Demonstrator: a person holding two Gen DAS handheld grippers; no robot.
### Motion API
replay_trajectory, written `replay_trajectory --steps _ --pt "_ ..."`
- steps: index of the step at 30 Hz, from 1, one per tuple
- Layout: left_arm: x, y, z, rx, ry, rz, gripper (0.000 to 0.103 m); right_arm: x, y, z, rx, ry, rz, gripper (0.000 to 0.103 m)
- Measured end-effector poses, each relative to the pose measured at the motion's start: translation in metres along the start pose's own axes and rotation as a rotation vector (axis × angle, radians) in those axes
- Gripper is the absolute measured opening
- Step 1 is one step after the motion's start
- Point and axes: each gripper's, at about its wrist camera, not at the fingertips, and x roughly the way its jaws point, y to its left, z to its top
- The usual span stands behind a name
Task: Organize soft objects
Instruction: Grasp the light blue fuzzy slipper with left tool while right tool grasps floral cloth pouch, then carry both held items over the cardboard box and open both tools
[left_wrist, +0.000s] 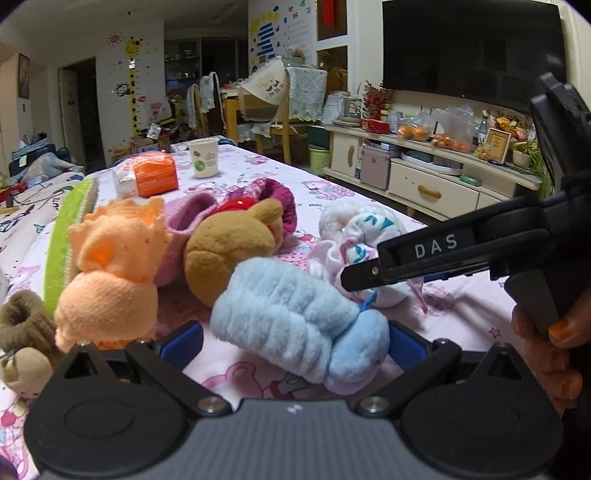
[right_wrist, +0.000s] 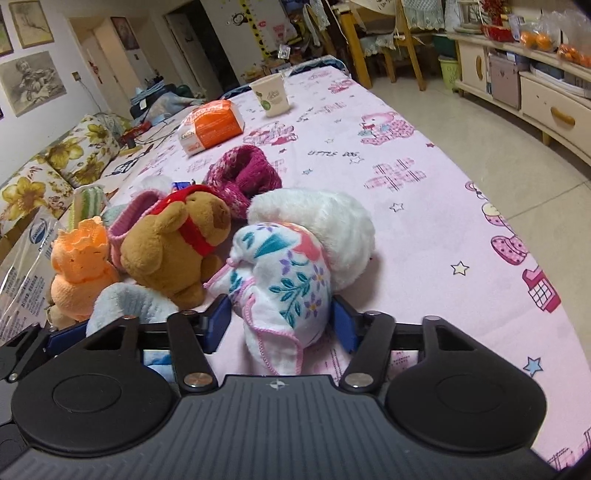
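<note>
Landmark: the brown bear (right_wrist: 173, 251), lying on the table (right_wrist: 406, 206) amid the soft objects.

Left tongs (left_wrist: 295, 339): jaws apart, one on each side of the blue fleece roll (left_wrist: 295, 325), which lies just in front of the bear. Contact cannot be confirmed.

Right tongs (right_wrist: 280, 328): jaws apart, straddling the floral cloth bundle (right_wrist: 284, 280) just right of the bear. A white plush (right_wrist: 325, 221) touches the bundle from behind.

Left of the bear: orange sock (right_wrist: 79, 273) and pink sock (right_wrist: 125, 225). Behind it: magenta knit (right_wrist: 243, 177).

Progress, as judged: early. All items sit in one loose cluster; no sorted group or container is visible. Nothing is lifted. Every item remains to be placed.
</note>
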Motion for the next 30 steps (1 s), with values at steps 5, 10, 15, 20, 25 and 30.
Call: replay_trajectory --steps 5,10,15,20,25,30 --pt "0.013 0.003 0.004 -0.005 0.017 -0.024 0.103 -0.005 -0.003 -0.001 -0.011 -0.011 -0.011 0.067" --pt "0.021 0.002 0.008 -0.018 0.026 -0.032 0.103 -0.003 -0.008 0.003 0.034 0.007 0.033 0.065" --pt "0.023 0.000 0.008 -0.025 0.031 -0.038 0.099 -0.003 -0.013 0.002 0.091 0.041 0.127 0.064" --pt "0.015 -0.001 0.006 -0.019 0.016 -0.040 0.076 -0.009 -0.012 0.002 0.110 0.038 0.159 0.064" --pt "0.001 0.003 0.009 -0.045 0.000 -0.031 0.050 -0.013 -0.008 0.002 0.127 0.039 0.174 0.064" --pt "-0.014 0.017 0.010 -0.088 -0.011 0.022 0.047 -0.018 -0.005 0.003 0.144 0.029 0.181 0.064"
